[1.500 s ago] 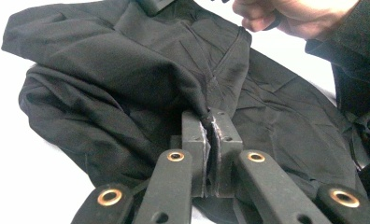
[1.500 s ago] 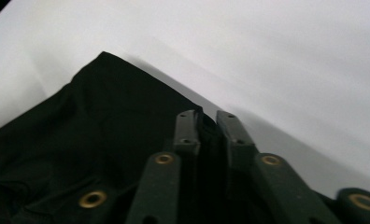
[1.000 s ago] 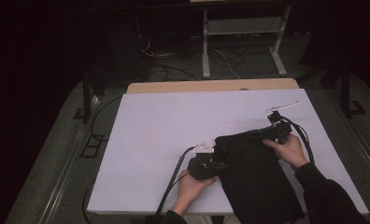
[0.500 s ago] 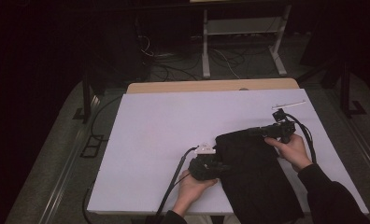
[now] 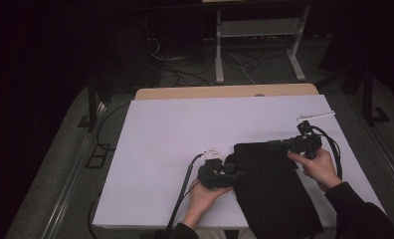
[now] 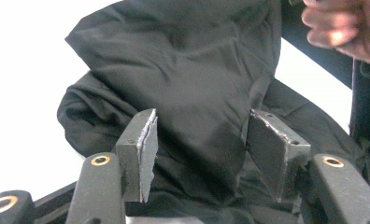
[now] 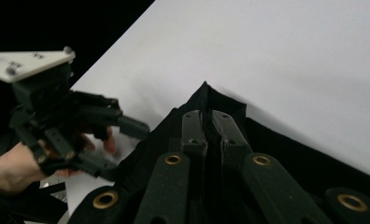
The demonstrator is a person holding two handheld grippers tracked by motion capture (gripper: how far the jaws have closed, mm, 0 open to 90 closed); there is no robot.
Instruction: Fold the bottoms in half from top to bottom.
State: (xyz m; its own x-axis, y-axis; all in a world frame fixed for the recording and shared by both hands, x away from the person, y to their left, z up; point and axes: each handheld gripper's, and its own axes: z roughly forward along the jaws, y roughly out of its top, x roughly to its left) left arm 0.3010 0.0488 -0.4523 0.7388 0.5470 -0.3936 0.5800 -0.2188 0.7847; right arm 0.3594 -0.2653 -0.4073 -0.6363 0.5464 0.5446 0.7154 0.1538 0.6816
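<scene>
Right hand-held gripper point(image 7: 206, 122) pinches black cloth point(image 7: 286, 158); left point(image 6: 197, 154) just opened astride it.

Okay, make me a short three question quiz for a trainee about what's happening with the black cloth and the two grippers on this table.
1. True or false: the right gripper is shut on a corner of the black cloth.
2. How do the jaws of the left gripper stand? A) pressed shut on the cloth B) apart, with cloth between them C) apart over bare table
3. What colour is the table under the cloth?

Key
1. True; in the right gripper view the jaws pinch a raised point of fabric.
2. B; they have just been opening, and the pads do not press the fabric.
3. White.
</scene>
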